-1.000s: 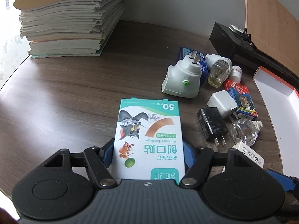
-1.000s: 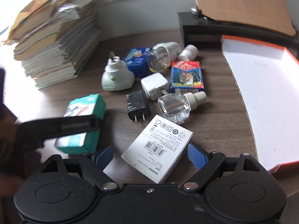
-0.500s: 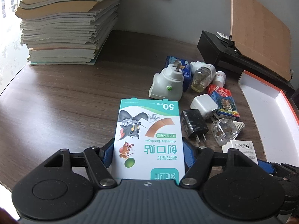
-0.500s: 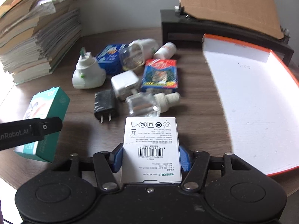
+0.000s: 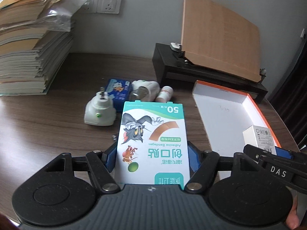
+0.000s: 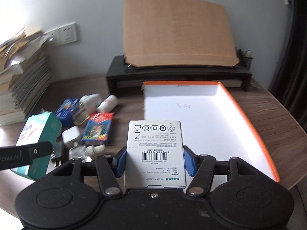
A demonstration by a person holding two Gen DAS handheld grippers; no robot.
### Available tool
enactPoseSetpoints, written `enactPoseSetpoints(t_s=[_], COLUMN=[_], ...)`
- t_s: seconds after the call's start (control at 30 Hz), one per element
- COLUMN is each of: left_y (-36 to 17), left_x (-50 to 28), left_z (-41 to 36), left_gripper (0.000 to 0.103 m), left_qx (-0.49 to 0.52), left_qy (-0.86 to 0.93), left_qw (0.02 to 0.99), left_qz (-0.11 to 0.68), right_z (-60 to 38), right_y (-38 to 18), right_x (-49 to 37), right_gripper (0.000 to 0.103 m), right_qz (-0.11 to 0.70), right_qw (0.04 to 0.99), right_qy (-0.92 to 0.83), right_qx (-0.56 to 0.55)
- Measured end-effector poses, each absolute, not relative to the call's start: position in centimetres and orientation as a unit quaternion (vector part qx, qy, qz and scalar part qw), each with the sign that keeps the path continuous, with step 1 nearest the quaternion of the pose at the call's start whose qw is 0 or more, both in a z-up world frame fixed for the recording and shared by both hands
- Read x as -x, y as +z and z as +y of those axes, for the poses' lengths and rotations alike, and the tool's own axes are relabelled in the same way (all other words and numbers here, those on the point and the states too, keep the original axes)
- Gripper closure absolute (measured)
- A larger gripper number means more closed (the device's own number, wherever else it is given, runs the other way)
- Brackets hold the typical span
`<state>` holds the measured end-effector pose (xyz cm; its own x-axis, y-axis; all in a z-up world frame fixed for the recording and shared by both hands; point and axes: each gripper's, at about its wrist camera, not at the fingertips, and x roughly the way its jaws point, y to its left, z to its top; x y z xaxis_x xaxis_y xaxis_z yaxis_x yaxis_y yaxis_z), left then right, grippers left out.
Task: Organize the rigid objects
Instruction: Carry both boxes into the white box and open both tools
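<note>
The blue fingers [image 6: 187, 163] of the right gripper [image 6: 154, 163] are clamped on the sides of a white cardboard power-adapter box with a barcode label [image 6: 155, 153]; a second ago they stood wide around it while it lay on the bench. The left gripper [image 5: 152, 159] holds, as it did then, a white and teal adhesive-bandage carton printed with a cartoon cat and mouse [image 5: 152, 143], pads pressed to both long edges. Both boxes are now clear of the dark wood-grain bench [image 5: 48, 126] and carried higher, and the views have swung toward the shallow white tray with orange outer walls [image 6: 255, 132], which fills more of each frame than before. The adapter box hangs at the tray's near left edge; the carton is just left of the tray. Left behind are the white plug-in vaporiser [image 5: 99, 111], blue packet [image 5: 117, 92] and small white bottle [image 5: 165, 94]. So the pick-up looks complete for two items, and lowering them into the empty tray is probably next.
</note>
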<state>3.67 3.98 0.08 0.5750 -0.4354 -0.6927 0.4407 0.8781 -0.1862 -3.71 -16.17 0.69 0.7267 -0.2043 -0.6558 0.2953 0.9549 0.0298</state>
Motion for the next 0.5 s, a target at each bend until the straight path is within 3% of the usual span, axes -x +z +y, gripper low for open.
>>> enactPoseSetpoints(t_s=[0.5], left_y=[2.6], left_x=[-3.6], left_z=[-7.8], left_gripper=[0.031], left_qx=[-0.020], left_qy=[-0.303], left_qw=[0.875], left_qz=[0.377], right_z=[-26.9], right_y=[4.8], right_x=[3.7], right_gripper=[0.032], right_qz=[0.317], right_qw=[0.934], right_qy=[-0.153], right_qx=[-0.060])
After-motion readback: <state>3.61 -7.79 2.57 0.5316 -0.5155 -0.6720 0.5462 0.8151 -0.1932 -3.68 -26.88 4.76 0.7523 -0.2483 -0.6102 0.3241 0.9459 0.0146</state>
